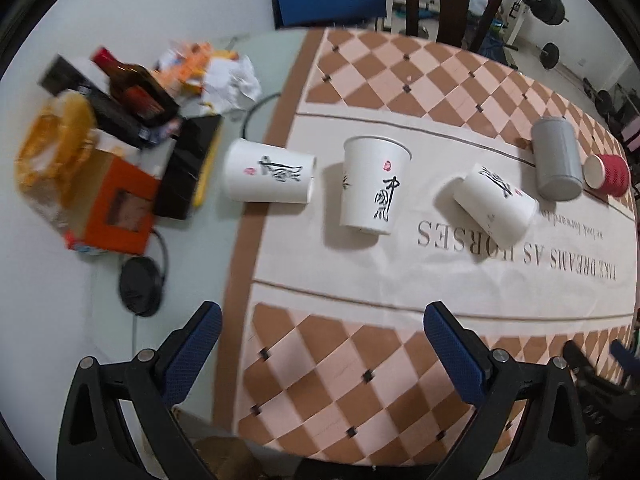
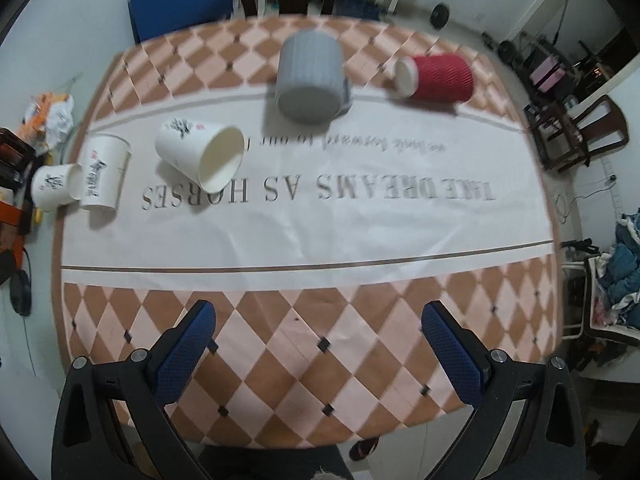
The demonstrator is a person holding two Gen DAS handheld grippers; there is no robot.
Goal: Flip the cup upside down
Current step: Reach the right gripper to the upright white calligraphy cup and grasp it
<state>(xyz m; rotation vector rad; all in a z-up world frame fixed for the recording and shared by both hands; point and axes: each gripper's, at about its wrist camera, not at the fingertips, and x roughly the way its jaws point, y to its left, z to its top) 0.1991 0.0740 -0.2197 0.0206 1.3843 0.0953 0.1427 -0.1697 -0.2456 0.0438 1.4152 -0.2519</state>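
Cups mid-cloth (near edge bare)

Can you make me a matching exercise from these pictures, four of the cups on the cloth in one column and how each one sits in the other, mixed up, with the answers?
Things:
1. middle white cup
2. grey cup
3. red cup
4. leftmost white cup

States:
A. on its side, partly off the cloth's left edge
B. ribbed sleeve, on its side at the far right of the row
C. standing with its wide mouth up
D. handled, lying on its side, flat end toward the camera

Pairs: 1-C, 2-D, 3-B, 4-A
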